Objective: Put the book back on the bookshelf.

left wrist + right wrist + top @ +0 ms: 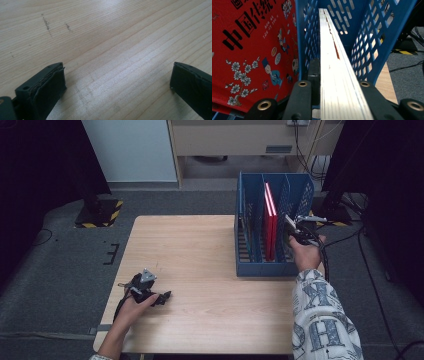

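Right gripper view looks straight down the page edge of a thin book [332, 62], which the right gripper [334, 100] pinches between its two black jaws, inside the last slot of the blue file rack [384, 37]. A red picture book [254, 50] stands one slot over, behind a perforated divider. In the high view the rack [260, 267] sits at the table's far right corner, with the right gripper [300, 232] reaching in over its right side.

The book looks stiff across its boards yet light, probably easy to lift one-handed — though a grip near one corner could let it swing or splay its pages. Holding it across the closed edge, close to the middle, should keep it steady against the slot walls.

The left gripper [150, 292] rests near the table's front left corner, jaws spread wide over bare wood [112, 37]. That pale table [200, 250] is smooth, faintly scuffed. Grey carpet surrounds it — black stands and cables beyond.
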A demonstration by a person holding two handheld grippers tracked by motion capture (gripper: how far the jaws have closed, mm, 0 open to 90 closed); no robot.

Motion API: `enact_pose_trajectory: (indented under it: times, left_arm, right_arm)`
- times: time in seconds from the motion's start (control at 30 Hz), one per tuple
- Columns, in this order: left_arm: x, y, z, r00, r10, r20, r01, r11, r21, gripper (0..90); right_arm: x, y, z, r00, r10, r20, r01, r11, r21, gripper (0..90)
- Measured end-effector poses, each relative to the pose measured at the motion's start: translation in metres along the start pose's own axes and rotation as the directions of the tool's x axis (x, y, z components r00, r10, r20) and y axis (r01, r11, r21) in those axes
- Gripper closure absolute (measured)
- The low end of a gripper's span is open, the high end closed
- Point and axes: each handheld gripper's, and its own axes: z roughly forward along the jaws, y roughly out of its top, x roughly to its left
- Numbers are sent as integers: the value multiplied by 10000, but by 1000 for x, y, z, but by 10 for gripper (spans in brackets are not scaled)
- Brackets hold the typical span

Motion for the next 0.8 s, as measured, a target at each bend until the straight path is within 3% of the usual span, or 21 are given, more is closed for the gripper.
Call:
enact_pose_trajectory:
  times: [0.8]
  left_arm:
    - [0, 0, 0, 10000, -9, -5, 9, 10000, -24, 0]
  right_arm:
    - [5, -12, -5, 10000, -82, 25, 81, 9994, 337, 749]
